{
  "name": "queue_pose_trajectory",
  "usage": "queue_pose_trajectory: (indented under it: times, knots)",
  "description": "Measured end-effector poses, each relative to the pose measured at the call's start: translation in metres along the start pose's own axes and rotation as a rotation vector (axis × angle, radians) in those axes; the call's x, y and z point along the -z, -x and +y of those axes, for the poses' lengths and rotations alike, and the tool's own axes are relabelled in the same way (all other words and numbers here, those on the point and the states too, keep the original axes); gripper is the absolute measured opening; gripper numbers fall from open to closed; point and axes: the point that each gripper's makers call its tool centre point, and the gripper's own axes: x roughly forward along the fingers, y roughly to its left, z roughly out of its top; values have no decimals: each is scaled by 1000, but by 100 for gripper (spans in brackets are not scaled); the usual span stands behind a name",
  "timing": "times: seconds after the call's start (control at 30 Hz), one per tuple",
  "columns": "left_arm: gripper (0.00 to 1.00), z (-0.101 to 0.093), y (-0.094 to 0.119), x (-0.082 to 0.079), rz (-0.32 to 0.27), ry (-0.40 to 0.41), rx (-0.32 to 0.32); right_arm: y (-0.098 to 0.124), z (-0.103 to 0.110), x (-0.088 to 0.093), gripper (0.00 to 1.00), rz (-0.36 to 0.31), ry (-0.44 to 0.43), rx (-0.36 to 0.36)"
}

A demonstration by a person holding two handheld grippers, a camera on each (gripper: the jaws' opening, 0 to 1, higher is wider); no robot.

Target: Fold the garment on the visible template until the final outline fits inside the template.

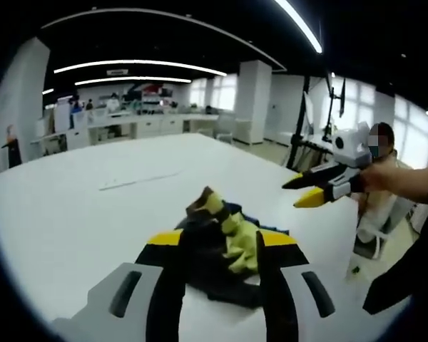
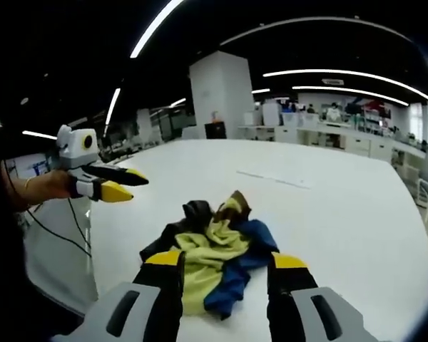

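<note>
The garment (image 2: 214,246), yellow, blue and black, lies crumpled in a heap on the white table (image 2: 342,214), so no fold is made yet. My left gripper (image 1: 217,246) and right gripper (image 2: 225,267) hover over it, jaws wide, holding nothing.

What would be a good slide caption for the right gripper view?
Open black-and-yellow right gripper poised over a crumpled yellow, blue and black garment on a white table.

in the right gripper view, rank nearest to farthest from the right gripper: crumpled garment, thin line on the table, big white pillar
1. Crumpled yellow, blue and black garment, between the right gripper jaws.
2. Thin pale line, mid-table, right of centre.
3. Big white square pillar, beyond the white table.
</note>
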Motion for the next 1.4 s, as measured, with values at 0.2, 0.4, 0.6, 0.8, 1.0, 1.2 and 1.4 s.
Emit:
queue_pose_trajectory:
  times: [0.2, 0.4, 0.6, 0.8, 1.0, 1.2, 1.4]
  knots:
    - [31, -1, -15, 1, 14, -4, 7, -15, -6, -3, 35, -1, 1, -10]
    - [28, -1, -32, 3, 29, -12, 7, -29, -13, -6, 30, 8, 12, -17]
    - [25, 0, -48, 5, 48, -29, 3, -44, -21, -7, 26, 25, 42, -11]
    - [20, 4, -61, 9, 65, -57, -15, -58, -25, -6, 23, 37, 45, -20]
    - [17, 7, -71, 21, 113, -76, -24, -74, -30, -5, 18, 51, 50, -16]
    - [14, 11, -76, 28, 139, -79, -40, -87, -33, -1, 14, 71, 47, -24]
    - [9, 17, -78, 41, 187, -83, -61, -96, -31, 5, 10, 97, 67, -42]
